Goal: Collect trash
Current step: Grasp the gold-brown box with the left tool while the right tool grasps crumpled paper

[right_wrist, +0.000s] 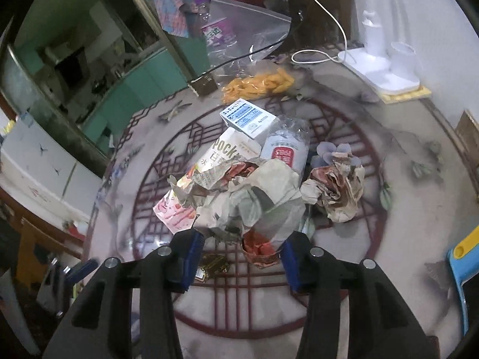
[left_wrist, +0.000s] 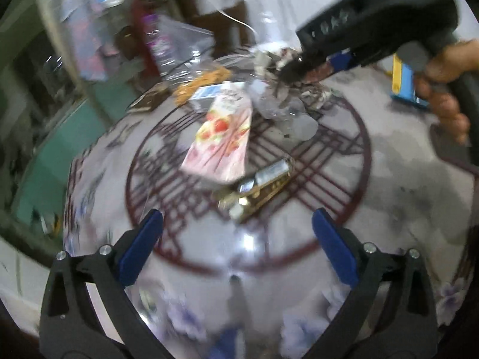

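The right gripper point(right_wrist: 242, 257) squeezes a crumpled paper ball point(right_wrist: 248, 203) between its blue pads. The left gripper point(left_wrist: 238, 227) is wide open and empty, with the gold wrapper point(left_wrist: 254, 188) just ahead on the table point(left_wrist: 404, 185).

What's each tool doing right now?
Left tool: open, empty.
Right tool: shut on crumpled paper.

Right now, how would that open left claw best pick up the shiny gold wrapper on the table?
Probably across the narrow middle of the gold wrapper, coming down from above: it lies flat and elongated on the table, clear of the pink box. The left gripper is open, empty, just short of it.
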The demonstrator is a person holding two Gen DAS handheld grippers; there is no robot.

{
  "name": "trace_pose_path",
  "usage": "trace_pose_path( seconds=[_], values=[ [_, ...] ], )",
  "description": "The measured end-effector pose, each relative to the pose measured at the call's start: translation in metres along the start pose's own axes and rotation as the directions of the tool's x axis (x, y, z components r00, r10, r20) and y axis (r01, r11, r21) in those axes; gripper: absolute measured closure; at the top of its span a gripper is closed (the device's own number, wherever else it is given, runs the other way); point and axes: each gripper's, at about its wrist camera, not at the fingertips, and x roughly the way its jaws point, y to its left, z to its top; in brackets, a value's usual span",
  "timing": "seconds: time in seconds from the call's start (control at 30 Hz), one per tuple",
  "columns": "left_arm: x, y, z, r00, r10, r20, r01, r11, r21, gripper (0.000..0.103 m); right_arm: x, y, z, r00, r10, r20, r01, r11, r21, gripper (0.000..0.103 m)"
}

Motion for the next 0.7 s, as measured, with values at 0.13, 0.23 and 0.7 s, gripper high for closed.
trace_pose_path(
  seconds=[0.13,0.23,0.7],
  values=[
    [0.032,0.001,0.024,0.996,-0.056,-0.072,0.057,0.998,0.011,0.006,-0.008,0.003,0.004,1.0,0.022,0.017,-0.022,1.0,-0.004,0.056],
    [0.049,-0.001,0.028,0.991,-0.077,-0.112,0.079,0.997,0.01,0.014,-0.005,0.007,0.007,0.999,0.038,0.011,-0.037,0.999,-0.018,0.056],
    [0.08,-0.004,0.023,0.973,-0.144,-0.178,0.127,0.987,-0.102,0.082,-0.002,0.008,0.006,0.999,0.05,0.006,-0.05,0.999,-0.021,0.054]
  ],
)
